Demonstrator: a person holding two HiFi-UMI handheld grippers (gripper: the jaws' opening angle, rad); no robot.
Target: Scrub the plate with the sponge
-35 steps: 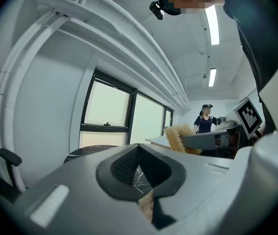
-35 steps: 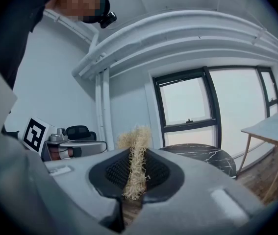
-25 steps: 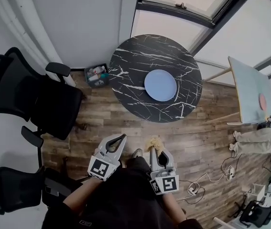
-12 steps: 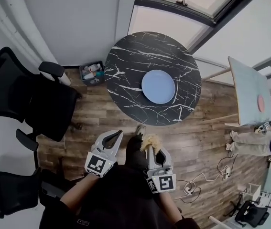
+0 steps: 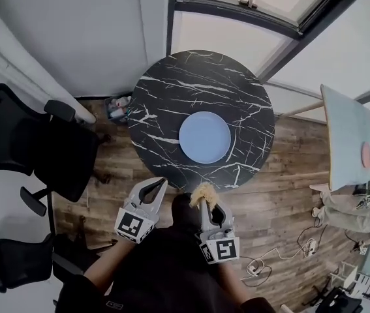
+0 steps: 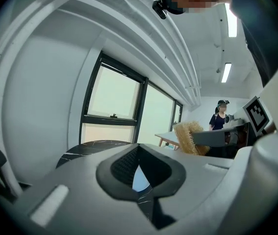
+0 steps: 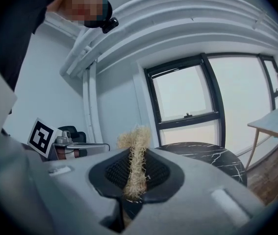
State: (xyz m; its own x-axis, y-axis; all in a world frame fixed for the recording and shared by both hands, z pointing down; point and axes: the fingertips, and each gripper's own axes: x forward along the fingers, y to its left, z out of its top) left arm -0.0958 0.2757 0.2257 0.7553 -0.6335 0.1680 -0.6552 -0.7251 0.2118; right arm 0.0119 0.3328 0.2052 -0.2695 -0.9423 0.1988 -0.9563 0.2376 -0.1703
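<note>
A pale blue plate [image 5: 204, 137] lies on the round black marble table [image 5: 171, 90] ahead of me. Both grippers are held low, short of the table's near edge and over the wooden floor. My left gripper [image 5: 161, 183] is shut with nothing in it; in the left gripper view its jaws [image 6: 139, 153] meet, and a sliver of the plate [image 6: 138, 178] shows through the gap below the tips. My right gripper [image 5: 205, 201] is shut on a straw-coloured fibrous sponge [image 5: 205, 192], which stands up between the pads [image 7: 138, 165]. The sponge [image 6: 190, 137] also shows in the left gripper view.
Two black office chairs [image 5: 41, 142] [image 5: 15, 266] stand at the left. A small bin of bottles [image 5: 116, 107] sits by the table's left side. A pale table [image 5: 351, 142], a person [image 5: 361, 210] and floor cables [image 5: 302, 246] are at the right.
The table and plate have come nearer and slid left and down in the head view. Both grippers keep their pose and the sponge stays clamped in the right one.
</note>
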